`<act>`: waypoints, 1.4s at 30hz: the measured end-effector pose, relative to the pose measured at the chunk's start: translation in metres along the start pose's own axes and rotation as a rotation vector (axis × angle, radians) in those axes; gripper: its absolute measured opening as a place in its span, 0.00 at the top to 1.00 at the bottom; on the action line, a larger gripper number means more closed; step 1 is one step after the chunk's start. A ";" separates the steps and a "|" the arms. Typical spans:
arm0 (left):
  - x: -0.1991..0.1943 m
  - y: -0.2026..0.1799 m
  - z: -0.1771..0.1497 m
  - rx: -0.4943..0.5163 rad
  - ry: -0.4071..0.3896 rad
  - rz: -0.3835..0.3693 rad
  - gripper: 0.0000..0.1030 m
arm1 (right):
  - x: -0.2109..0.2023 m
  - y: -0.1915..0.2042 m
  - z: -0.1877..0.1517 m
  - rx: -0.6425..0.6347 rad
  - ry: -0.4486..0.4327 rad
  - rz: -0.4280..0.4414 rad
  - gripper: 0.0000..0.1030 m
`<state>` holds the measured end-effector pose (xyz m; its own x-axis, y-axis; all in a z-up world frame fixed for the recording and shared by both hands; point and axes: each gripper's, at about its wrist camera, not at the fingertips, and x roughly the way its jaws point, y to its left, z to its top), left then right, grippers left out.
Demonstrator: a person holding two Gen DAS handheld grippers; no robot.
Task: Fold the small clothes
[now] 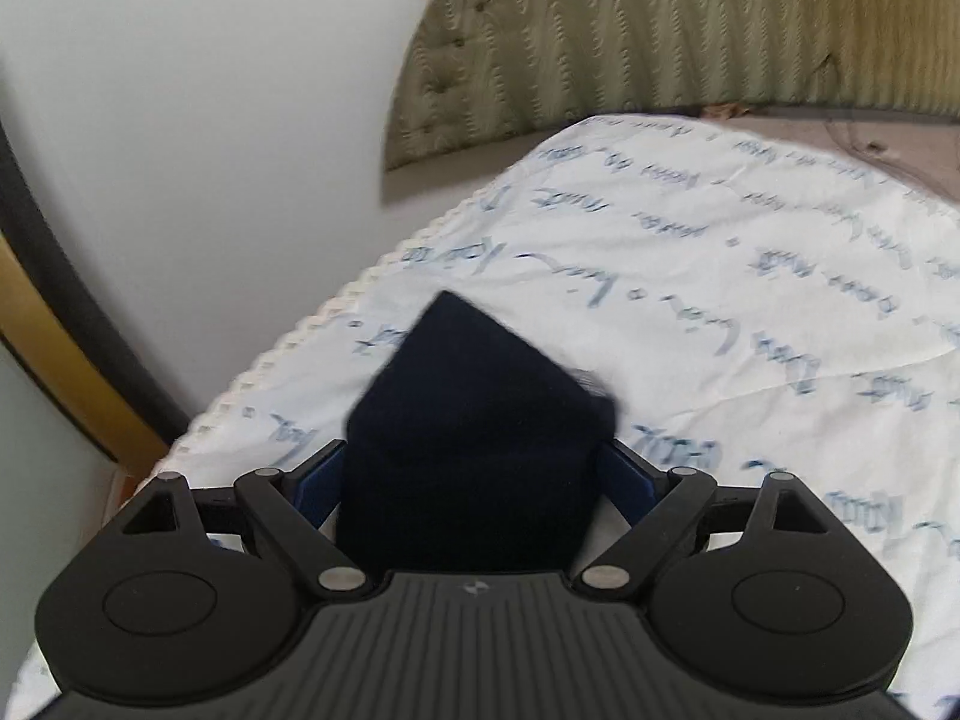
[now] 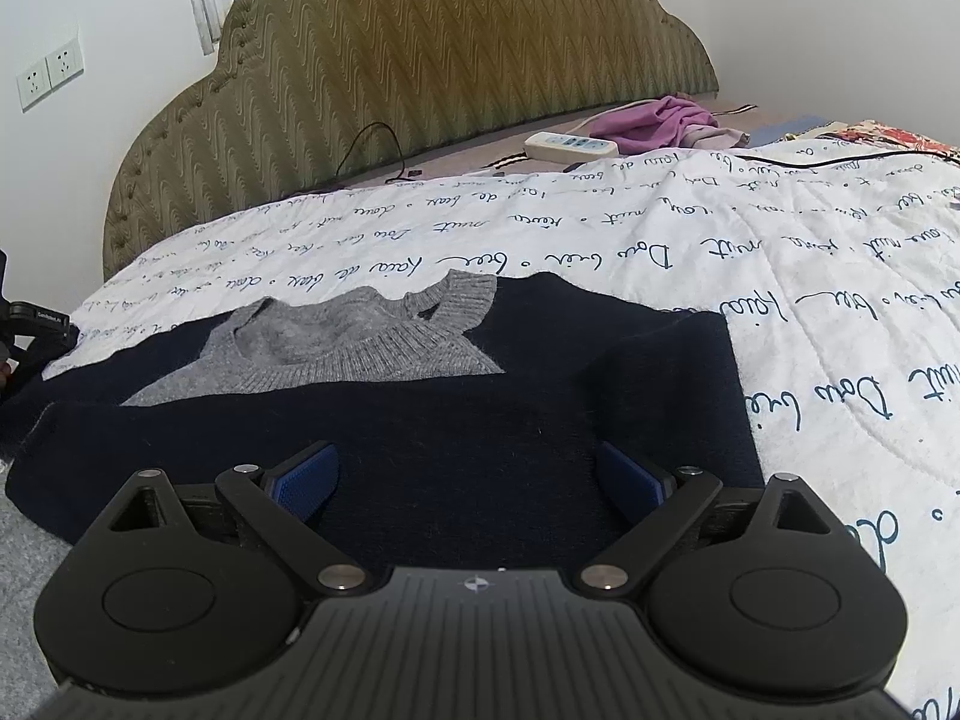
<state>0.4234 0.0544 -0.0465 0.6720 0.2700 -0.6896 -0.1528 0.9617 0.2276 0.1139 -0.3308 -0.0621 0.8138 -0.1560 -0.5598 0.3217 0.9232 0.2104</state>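
The sweater (image 2: 420,420) is laid on the quilt (image 2: 780,252). Its sleeve (image 1: 474,420) fills the wide-spread left gripper (image 1: 474,474); whether it is clamped cannot be told. The right gripper (image 2: 468,480) is spread wide over the sweater, nothing gripped.

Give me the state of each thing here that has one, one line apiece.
Sweater, spread flat on the quilt, grey collar at the far side.
Left claw, jaws wide, navy cloth fills the gap; grip unclear.
Right claw, open over the sweater, gripping nothing.
Quilt, spread out, lightly creased.
Purple cloth, crumpled by the headboard.
Wall sockets, nothing plugged in.
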 end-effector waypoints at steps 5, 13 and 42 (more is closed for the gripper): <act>-0.003 0.001 0.000 -0.016 -0.012 -0.005 0.46 | -0.001 -0.003 0.000 0.021 -0.007 0.016 0.09; -0.019 0.023 0.007 -0.120 -0.028 -0.054 0.92 | -0.002 -0.005 0.000 0.037 -0.013 0.028 0.09; -0.279 -0.046 -0.121 0.110 -0.450 -0.723 0.93 | -0.001 -0.004 0.003 0.025 0.001 0.032 0.07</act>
<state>0.1550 -0.0597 0.0525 0.8041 -0.4747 -0.3578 0.4796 0.8737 -0.0812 0.1135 -0.3352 -0.0594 0.8236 -0.1262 -0.5530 0.3076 0.9185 0.2486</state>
